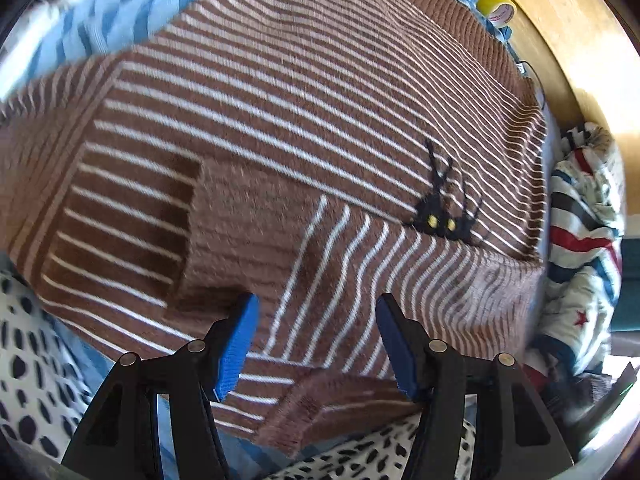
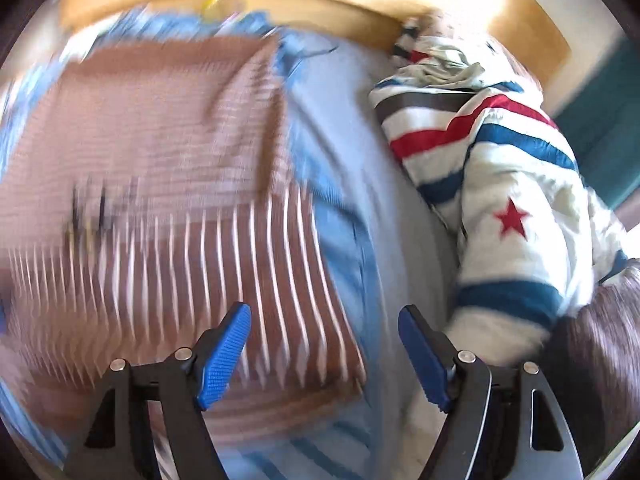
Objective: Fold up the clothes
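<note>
Brown striped sweater lies flat, both sleeves folded in across the body; its near folded edge runs crosswise right under the left gripper, jaws half apart, empty. Right gripper hangs wide and empty off the sweater's right edge, so left is nearer

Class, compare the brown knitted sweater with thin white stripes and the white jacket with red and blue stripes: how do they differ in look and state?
The brown knitted sweater lies spread flat with its sleeves folded in; the white jacket lies crumpled in a heap. The sweater has thin, even white stripes; the jacket has broad red and blue bands. The sweater bears a black deer head, the jacket a red star. Both lie on the same light blue sheet, and neither is gripped.
</note>
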